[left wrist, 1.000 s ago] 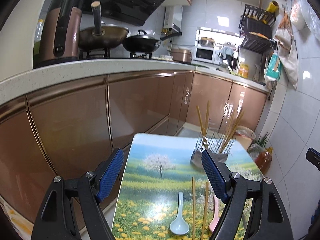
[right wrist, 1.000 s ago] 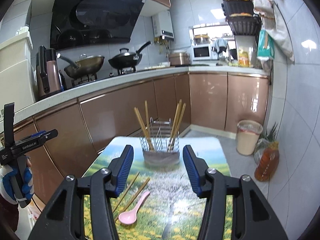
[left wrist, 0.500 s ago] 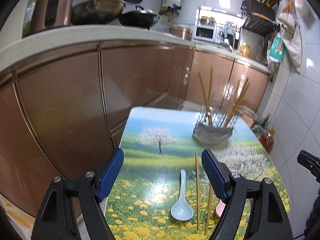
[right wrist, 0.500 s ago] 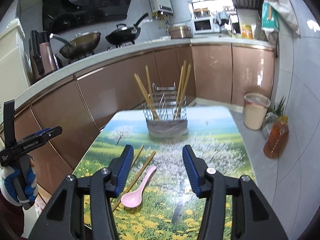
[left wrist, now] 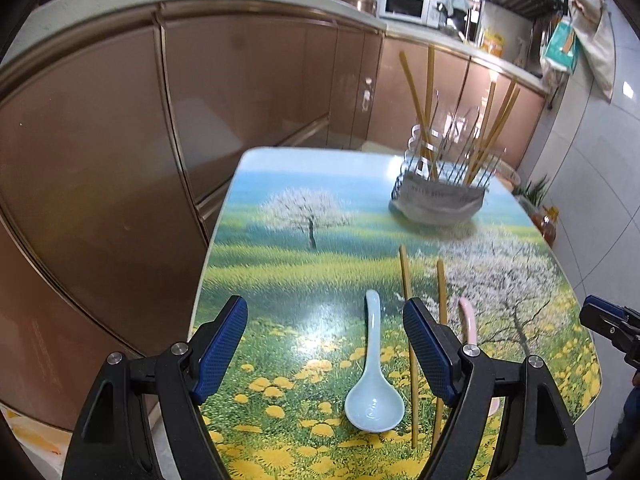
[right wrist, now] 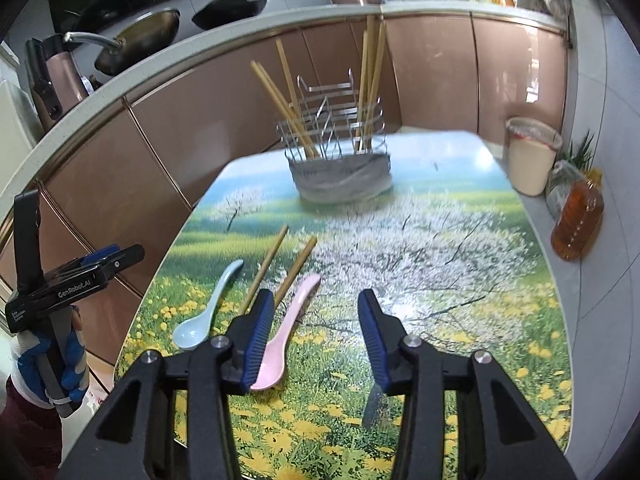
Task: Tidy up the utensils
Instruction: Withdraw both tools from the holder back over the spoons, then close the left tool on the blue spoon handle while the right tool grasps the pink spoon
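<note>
My small table (left wrist: 280,264), topped with a printed meadow scene, stands in front of the brown kitchen cabinets (left wrist: 100,160). At its far end sits the wire utensil holder (right wrist: 340,176), with several chopsticks upright inside. Four utensils lie flat at the near end, side by side: the blue spoon (left wrist: 374,384), two loose chopsticks (left wrist: 409,340), and the pink spoon (right wrist: 288,332). My left gripper (left wrist: 324,350) hangs above the blue spoon, jaws spread wide, nothing between them. My right gripper (right wrist: 316,336) hangs above the pink spoon; its jaws have just been closing, yet stay apart and pinch nothing. The spoon lies below the left pad, partly covered by it.
</note>
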`<state>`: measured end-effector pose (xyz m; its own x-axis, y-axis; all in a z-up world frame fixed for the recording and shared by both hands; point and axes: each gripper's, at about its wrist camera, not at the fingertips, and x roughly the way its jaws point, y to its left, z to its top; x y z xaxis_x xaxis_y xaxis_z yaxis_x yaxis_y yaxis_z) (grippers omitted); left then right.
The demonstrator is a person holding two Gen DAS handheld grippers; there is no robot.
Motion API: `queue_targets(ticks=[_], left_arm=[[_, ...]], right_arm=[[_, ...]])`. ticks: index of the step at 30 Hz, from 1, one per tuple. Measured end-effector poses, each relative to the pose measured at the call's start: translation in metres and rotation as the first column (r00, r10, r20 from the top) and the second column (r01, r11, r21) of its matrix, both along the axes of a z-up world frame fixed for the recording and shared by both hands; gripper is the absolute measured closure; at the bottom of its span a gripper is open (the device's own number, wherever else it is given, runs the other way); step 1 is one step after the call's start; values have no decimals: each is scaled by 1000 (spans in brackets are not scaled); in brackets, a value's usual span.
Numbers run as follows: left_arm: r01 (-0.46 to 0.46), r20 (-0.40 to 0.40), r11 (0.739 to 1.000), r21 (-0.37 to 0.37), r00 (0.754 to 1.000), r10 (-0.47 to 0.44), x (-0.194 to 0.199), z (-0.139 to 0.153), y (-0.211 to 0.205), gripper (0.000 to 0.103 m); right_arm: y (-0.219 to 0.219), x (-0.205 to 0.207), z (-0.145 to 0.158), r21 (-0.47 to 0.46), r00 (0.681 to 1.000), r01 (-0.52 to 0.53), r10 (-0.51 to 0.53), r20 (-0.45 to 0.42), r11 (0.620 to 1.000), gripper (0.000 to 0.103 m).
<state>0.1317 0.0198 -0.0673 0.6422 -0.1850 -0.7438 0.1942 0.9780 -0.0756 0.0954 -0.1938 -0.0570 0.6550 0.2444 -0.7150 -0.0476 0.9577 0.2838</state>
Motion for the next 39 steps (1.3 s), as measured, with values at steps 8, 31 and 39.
queue_targets(ticks=[8, 31, 39], left_arm=[[62, -131, 998, 12, 990, -60, 26, -37, -17, 34], [171, -325, 985, 17, 933, -157, 67, -85, -45, 43], [199, -341, 980, 23, 923, -180, 71, -93, -51, 53]], right_arm=[[9, 28, -33, 50, 992, -49, 54, -113, 998, 65], [28, 92, -89, 106, 940, -115, 143, -311, 988, 69], [41, 113, -103, 96, 926, -122, 148, -346, 988, 76]])
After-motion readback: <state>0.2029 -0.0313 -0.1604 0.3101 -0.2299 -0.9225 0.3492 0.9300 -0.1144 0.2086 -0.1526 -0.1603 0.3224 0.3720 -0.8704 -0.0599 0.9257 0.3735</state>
